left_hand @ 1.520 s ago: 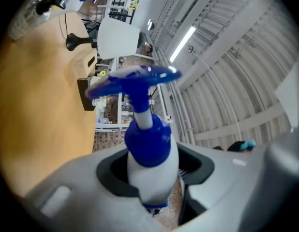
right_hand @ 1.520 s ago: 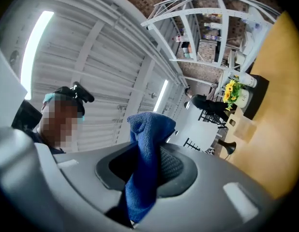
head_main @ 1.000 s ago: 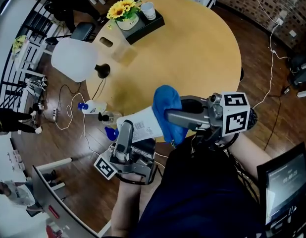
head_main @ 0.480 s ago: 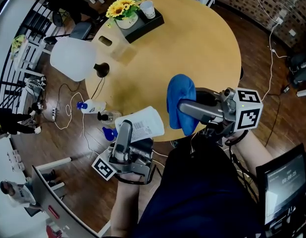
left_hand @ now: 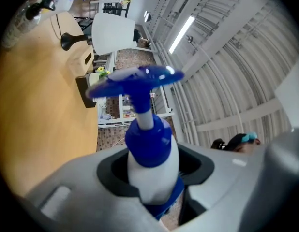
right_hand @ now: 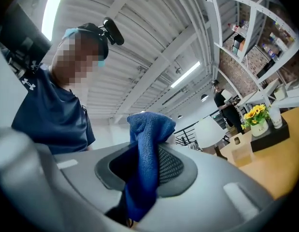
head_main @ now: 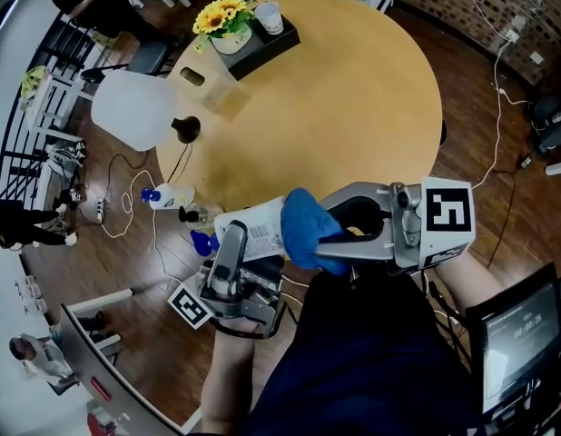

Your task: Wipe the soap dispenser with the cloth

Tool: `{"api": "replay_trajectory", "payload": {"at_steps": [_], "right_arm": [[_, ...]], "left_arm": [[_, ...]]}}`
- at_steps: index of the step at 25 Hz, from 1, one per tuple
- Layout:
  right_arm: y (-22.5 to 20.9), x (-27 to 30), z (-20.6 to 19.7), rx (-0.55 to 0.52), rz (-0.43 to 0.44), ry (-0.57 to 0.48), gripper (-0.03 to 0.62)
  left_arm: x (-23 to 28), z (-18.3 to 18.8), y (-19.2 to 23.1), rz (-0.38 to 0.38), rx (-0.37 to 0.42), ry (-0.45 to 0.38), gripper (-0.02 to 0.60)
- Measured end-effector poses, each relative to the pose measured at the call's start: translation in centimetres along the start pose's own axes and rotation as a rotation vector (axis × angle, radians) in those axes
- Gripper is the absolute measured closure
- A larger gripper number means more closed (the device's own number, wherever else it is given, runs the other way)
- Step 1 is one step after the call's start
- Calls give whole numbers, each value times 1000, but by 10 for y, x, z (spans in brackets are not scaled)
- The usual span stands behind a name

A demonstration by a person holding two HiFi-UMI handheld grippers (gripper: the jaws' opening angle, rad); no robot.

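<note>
My left gripper (head_main: 233, 243) is shut on the white soap dispenser (head_main: 260, 228), which lies tilted over the near table edge, its printed label facing up. In the left gripper view the dispenser's white neck (left_hand: 152, 173) sits between the jaws with the blue pump head (left_hand: 135, 79) sticking out ahead. My right gripper (head_main: 328, 245) is shut on the blue cloth (head_main: 305, 225), and the cloth bunch lies against the dispenser's right end. In the right gripper view the blue cloth (right_hand: 143, 163) hangs pinched between the jaws.
The round wooden table (head_main: 353, 98) carries a black tray (head_main: 262, 48) with a sunflower pot (head_main: 228, 21) and a white cup (head_main: 271, 16) at its far side. A white lamp (head_main: 135, 107) and spray bottles (head_main: 172, 195) stand on the floor at left. A monitor (head_main: 526, 334) is at right.
The right gripper swung out to the right with the cloth, then came back left and rolled, so the cloth is again against the dispenser. The left gripper and dispenser stayed put.
</note>
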State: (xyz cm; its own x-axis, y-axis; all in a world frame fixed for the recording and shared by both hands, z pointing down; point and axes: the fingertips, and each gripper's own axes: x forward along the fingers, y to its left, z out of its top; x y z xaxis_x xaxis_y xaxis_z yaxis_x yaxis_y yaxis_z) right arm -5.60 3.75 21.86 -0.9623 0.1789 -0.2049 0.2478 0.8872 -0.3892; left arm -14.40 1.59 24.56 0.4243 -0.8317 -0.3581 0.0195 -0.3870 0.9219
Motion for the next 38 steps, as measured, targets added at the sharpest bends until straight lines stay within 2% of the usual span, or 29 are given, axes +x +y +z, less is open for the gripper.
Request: {"api": "replay_trajectory", "payload": {"at_steps": [3, 7, 16, 19, 24, 27, 31, 38], "right_arm": [[-13, -5, 5, -23, -33, -31, 493], [-33, -11, 17, 35, -97, -104, 494], [-79, -30, 14, 135, -279, -170, 494], [-72, -42, 12, 134, -263, -160, 493], [-29, -29, -17, 58, -127, -9, 493], [-14, -17, -29, 10, -93, 37, 493], [-17, -18, -23, 6, -118, -3, 493], [-33, -29, -14, 98, -161, -90, 494]], "left_arm": [[-1, -7, -1, 13, 22, 27, 374], [-2, -16, -1, 5, -1, 32, 374], [-6, 0, 12, 45, -31, -52, 374], [-6, 9, 11, 51, -18, -74, 374], [-1, 15, 9, 44, -9, -78, 374], [5, 10, 8, 35, 3, -50, 374], [7, 3, 11, 44, 34, -8, 373], [10, -11, 5, 23, 58, 59, 374]]}}
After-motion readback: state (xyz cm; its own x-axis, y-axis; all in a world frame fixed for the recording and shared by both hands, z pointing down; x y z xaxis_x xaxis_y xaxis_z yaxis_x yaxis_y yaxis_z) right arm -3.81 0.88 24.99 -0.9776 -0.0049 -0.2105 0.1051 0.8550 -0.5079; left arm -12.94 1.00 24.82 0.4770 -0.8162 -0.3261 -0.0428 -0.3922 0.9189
